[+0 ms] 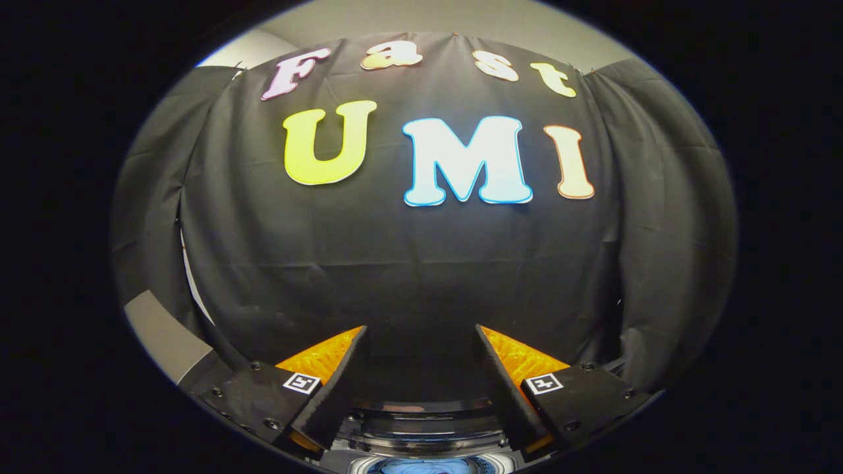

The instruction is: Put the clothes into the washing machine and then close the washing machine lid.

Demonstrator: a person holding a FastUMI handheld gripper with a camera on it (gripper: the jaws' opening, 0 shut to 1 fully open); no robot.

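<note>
Gripper view has me facing the black cloth wall (421,276) of the booth, with pale room wall (461,16) above it. My gripper (421,332) is spread wide, its fingers (332,388) pinching nothing. Below and between them sits the washing machine (421,428), its dark rim and a bluish opening just beneath the fingers; I cannot make out clothes.

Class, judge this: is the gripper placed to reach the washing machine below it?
Probably yes. The gripper is open and holds nothing, and the washing machine lies just below its fingers, nothing between.
</note>
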